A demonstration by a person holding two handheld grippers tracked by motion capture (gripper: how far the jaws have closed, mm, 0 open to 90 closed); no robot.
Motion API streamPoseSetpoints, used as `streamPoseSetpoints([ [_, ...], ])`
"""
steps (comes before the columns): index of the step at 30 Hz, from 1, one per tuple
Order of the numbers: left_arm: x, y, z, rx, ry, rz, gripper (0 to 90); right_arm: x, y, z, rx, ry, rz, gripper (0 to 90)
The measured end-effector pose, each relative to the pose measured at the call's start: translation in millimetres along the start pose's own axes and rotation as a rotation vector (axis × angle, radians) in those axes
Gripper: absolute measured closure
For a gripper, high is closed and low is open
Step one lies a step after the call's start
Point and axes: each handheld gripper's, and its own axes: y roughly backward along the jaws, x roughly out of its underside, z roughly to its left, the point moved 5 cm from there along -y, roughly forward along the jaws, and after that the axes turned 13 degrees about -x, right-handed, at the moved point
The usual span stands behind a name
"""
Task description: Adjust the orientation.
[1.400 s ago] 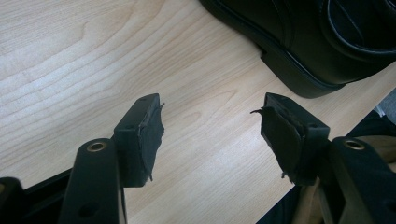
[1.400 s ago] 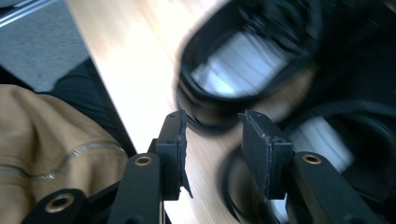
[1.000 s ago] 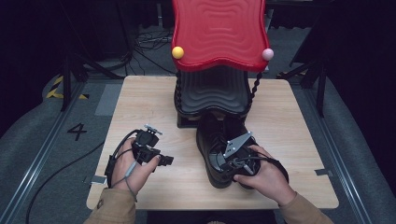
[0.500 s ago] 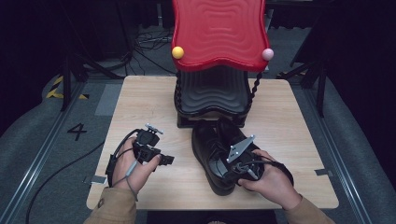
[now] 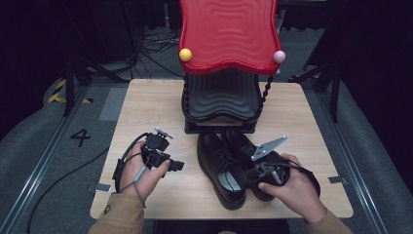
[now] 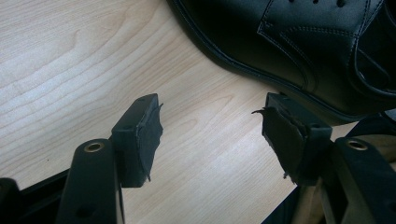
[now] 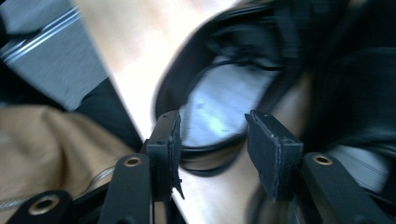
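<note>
Pale wood formed the table (image 5: 146, 105), which carried a two-tier rack with a wavy red top shelf (image 5: 226, 34) and a black lower shelf (image 5: 221, 95) at its far middle. At the left, the person's left hand (image 5: 139, 170) held the left gripper (image 5: 165, 160) low over bare wood, in the same place as a second earlier. In the left gripper view its jaws stood wide apart with nothing between the pads (image 6: 142, 135), and the side of the nearer black shoe lay just beyond them.

Moving right, two black leather lace-up shoes sat side by side in front of the rack. The left shoe (image 5: 219, 168) had changed: it had slid away from its partner and now lay angled, toe toward the rack and heel (image 5: 234, 197) near the table's front edge. The right shoe (image 5: 243, 146) rested just beside it.

Farther right, the right hand (image 5: 294, 187) held the right gripper (image 5: 251, 178) at the shoes' heels. Its jaws had just been opening; in the blurred right gripper view the pads (image 7: 273, 149) stood apart with the left shoe's pale insole (image 7: 224, 107) beyond them, gripping nothing. This suggested the shoe had just been released, set down as a pair rather than shelved.
</note>
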Motion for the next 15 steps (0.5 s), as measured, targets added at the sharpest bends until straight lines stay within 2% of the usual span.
streamPoseSetpoints([
  [1, 0.4, 0.1, 0.4, 0.001, 0.004, -0.001, 37.7, 0.8, 3.5, -4.0, 0.015, -0.022, -0.008, 53.4],
  [2, 0.9, 0.4, 1.1, 0.000, 0.003, 0.001, 37.7, 2.3, 7.4, -9.8, 0.054, -0.053, -0.006, 51.7],
  [3, 0.9, 0.4, 1.1, 0.000, 0.003, 0.001, 37.6, 2.3, 7.4, -9.8, 0.054, -0.053, -0.006, 51.7],
  [4, 1.6, 0.5, 1.6, -0.001, 0.009, 0.001, 37.6, 3.9, 9.3, -13.5, 0.074, -0.074, -0.001, 50.7],
  [5, 2.3, 0.4, 2.2, -0.003, 0.008, 0.004, 37.5, 6.3, 12.4, -20.6, 0.099, -0.120, 0.004, 50.5],
  [8, 4.6, -0.7, 3.0, -0.007, 0.015, 0.009, 37.2, 7.6, 14.7, -29.9, 0.116, -0.164, -0.010, 48.1],
  [11, 6.7, -0.6, 3.5, -0.011, 0.021, 0.013, 37.1, 6.4, 7.2, -35.6, 0.089, -0.191, -0.005, 46.1],
  [15, 10.3, 0.6, 5.3, -0.015, 0.031, 0.016, 36.9, 4.0, -5.0, -39.2, 0.062, -0.278, -0.041, 46.7],
])
